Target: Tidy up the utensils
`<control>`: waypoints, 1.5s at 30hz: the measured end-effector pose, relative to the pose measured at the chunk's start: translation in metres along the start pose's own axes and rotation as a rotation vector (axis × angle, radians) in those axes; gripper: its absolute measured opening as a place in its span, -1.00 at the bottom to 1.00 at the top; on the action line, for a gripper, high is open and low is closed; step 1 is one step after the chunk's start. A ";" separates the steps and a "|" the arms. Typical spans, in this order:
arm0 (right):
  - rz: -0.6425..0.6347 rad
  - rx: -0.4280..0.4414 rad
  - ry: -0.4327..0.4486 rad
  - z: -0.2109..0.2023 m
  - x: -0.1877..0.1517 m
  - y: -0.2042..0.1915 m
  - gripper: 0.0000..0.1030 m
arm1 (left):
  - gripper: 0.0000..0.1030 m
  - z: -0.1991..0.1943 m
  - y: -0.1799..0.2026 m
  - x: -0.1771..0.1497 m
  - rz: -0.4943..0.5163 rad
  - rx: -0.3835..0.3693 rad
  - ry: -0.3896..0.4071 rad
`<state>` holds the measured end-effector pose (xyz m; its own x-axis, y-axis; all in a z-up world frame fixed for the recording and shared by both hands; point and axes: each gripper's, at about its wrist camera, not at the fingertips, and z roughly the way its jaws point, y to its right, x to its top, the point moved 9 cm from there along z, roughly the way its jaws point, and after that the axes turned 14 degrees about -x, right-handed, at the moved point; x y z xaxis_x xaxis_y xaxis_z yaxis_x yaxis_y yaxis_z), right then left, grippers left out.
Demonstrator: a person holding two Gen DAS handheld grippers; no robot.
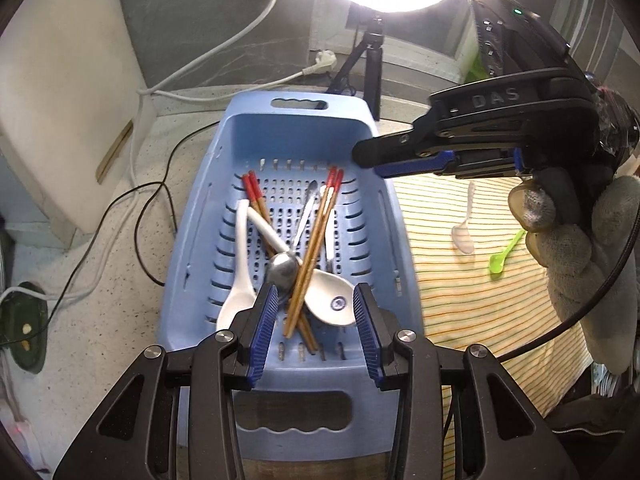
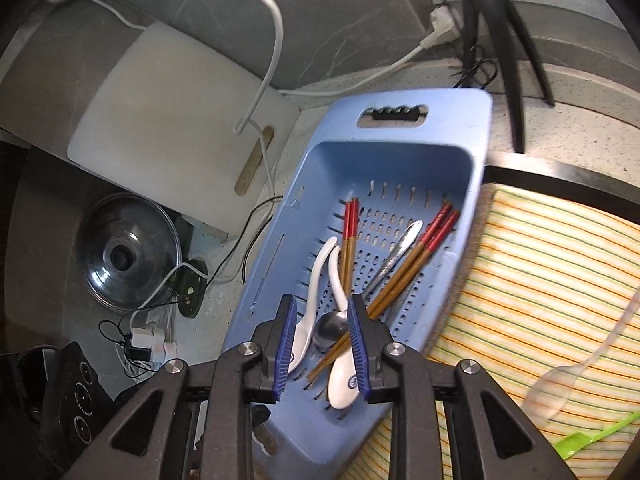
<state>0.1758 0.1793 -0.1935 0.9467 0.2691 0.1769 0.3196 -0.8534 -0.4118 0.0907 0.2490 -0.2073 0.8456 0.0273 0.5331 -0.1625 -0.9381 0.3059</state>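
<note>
Currently, my read of the layout:
Utensil pile: white ceramic spoons (image 1: 240, 280), a metal spoon (image 1: 283, 269) and red-tipped chopsticks (image 1: 316, 236) lie crossed in the blue basket (image 1: 192, 240); a clear plastic spoon (image 1: 464, 236) and a green spoon (image 1: 502, 256) lie apart on the striped cloth (image 1: 460, 300) to its right.
Left gripper (image 1: 316, 316): jaws apart with nothing between the pads, hanging over the near end of the basket, right above the spoon bowls.
Right gripper (image 2: 322, 340): jaws partly apart and empty, I judge, also over the basket; in my left view it reaches in across the basket's far right rim.
Long axis: the chopsticks run along the basket's length, tilted a little, red tips away from me.
Nearer hand: either reaches the basket pile; the cloth spoons lie on the right hand's side.
Next grasp: I'd close across a shaft, not along it.
</note>
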 end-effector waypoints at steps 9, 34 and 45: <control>-0.022 -0.076 0.219 -0.068 -0.001 0.066 0.05 | -0.26 0.015 0.039 0.009 0.068 -0.043 -0.013; 0.406 -0.176 0.126 -0.133 -0.104 0.253 0.01 | -0.27 0.100 0.151 0.031 0.278 -0.199 -0.162; 0.528 -0.092 0.074 -0.111 -0.121 0.259 -0.20 | -0.26 0.120 0.157 0.030 0.310 -0.209 -0.215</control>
<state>0.1395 -0.1239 -0.2222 0.9712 -0.2363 0.0313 -0.2069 -0.9007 -0.3821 0.1514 0.0608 -0.2374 0.8239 -0.3378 0.4551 -0.5060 -0.8000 0.3224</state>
